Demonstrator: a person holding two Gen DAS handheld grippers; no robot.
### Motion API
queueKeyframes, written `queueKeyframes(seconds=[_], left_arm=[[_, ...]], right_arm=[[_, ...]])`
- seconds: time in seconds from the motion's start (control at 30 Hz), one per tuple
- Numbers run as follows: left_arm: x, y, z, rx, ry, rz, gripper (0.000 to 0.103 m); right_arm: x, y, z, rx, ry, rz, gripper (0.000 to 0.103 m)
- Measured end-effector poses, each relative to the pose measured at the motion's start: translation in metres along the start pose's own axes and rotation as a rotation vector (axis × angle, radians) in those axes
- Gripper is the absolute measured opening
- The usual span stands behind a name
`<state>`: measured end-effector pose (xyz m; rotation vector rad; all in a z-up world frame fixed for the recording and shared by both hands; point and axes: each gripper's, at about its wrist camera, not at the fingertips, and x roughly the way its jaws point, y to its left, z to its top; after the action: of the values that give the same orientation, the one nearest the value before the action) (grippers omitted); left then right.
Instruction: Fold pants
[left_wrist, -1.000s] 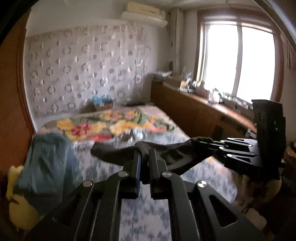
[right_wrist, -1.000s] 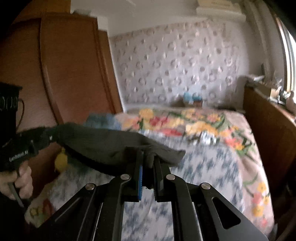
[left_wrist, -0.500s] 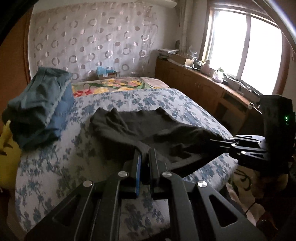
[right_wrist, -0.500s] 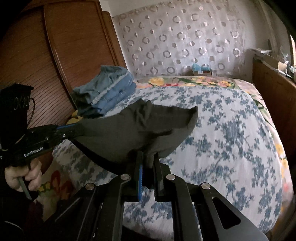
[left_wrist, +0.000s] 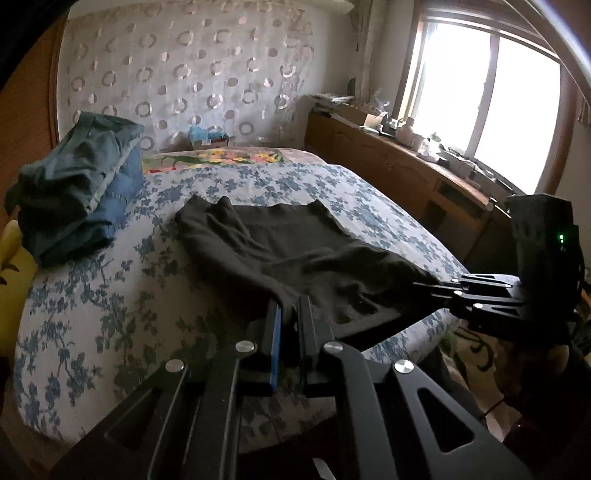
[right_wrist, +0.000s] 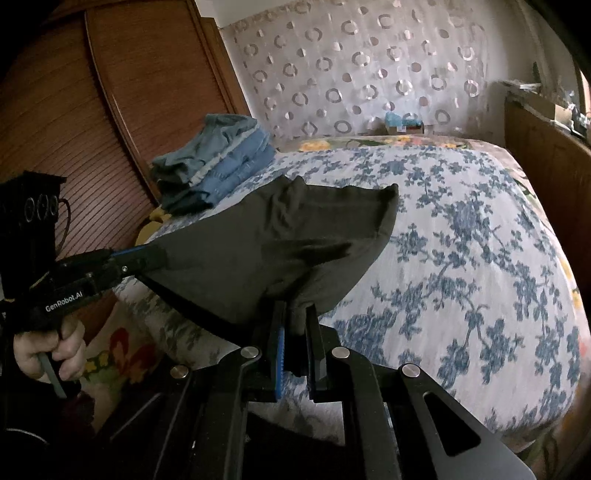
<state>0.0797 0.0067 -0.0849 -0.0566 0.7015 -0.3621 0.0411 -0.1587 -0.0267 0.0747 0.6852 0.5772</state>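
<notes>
**Ana:** Left wrist view first: where are the pants (left_wrist: 280, 251) relative to the bed (left_wrist: 110, 295)?

**Ben:** Their far end lies flat on the bed's blue-flowered cover, about mid-width. The near end hangs just above the bed's front edge, stretched between the two tools. The left gripper (left_wrist: 288, 314) is clamped on one near corner of the dark cloth. The right gripper (left_wrist: 436, 286), toward the bed's window side, pinches the other corner.

**Ana:** Does the right wrist view agree?

**Ben:** Yes. The right gripper (right_wrist: 295, 317) has its jaws closed on a bunch of fabric, and the left gripper (right_wrist: 155, 254) holds the corner nearer the bed's wardrobe side, with a hand (right_wrist: 48, 350) on its handle. A stack of folded blue clothes (right_wrist: 218, 162) sits on that side of the bed, apart from the pants.

**Ana:** Which step is this?

**Ben:** I'd judge it the laying-out: spreading the garment flat before the first fold. Next, the near edge probably has to come down onto the bed with both corners kept taut, then both grips let go. The cloth is rumpled near the right gripper, so it may need a tug.

**Ana:** And compared with a second ago?

**Ben:** Then the pants hung wholly in the air, high over the bed. Both grippers have since come down, and most of the cloth now rests on the cover. Both grips are unchanged.
</notes>
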Motion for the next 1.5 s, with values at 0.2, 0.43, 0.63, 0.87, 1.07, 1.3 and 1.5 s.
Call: queueKeyframes(seconds=[0.2, 0.43, 0.63, 0.87, 1.07, 1.3, 1.5], left_arm=[[-0.01, -0.005, -0.013, -0.005, -0.002, -0.023, 0.008], [-0.018, -0.011, -0.029, -0.017, 0.017, -0.049, 0.008], [-0.017, -0.012, -0.033, -0.016, 0.026, -0.049, 0.008], [-0.016, -0.008, -0.022, -0.025, 0.0, -0.046, 0.008], [-0.018, -0.006, -0.003, -0.025, -0.04, -0.038, 0.008], [-0.009, -0.003, 0.013, -0.02, -0.059, -0.032, 0.008], [0.005, 0.008, 0.018, -0.058, -0.076, -0.025, 0.008]], right_arm=[[-0.011, 0.003, -0.013, 0.02, 0.002, 0.015, 0.008], [-0.027, 0.01, -0.026, 0.021, 0.007, 0.015, 0.008], [-0.031, 0.013, -0.029, 0.017, 0.002, 0.005, 0.008], [-0.033, 0.011, -0.014, 0.032, -0.041, 0.003, 0.008], [-0.035, 0.007, 0.002, 0.04, -0.091, -0.002, 0.008], [-0.024, 0.003, 0.016, 0.031, -0.113, -0.029, 0.008], [-0.005, -0.001, 0.027, 0.023, -0.117, -0.056, 0.008]])
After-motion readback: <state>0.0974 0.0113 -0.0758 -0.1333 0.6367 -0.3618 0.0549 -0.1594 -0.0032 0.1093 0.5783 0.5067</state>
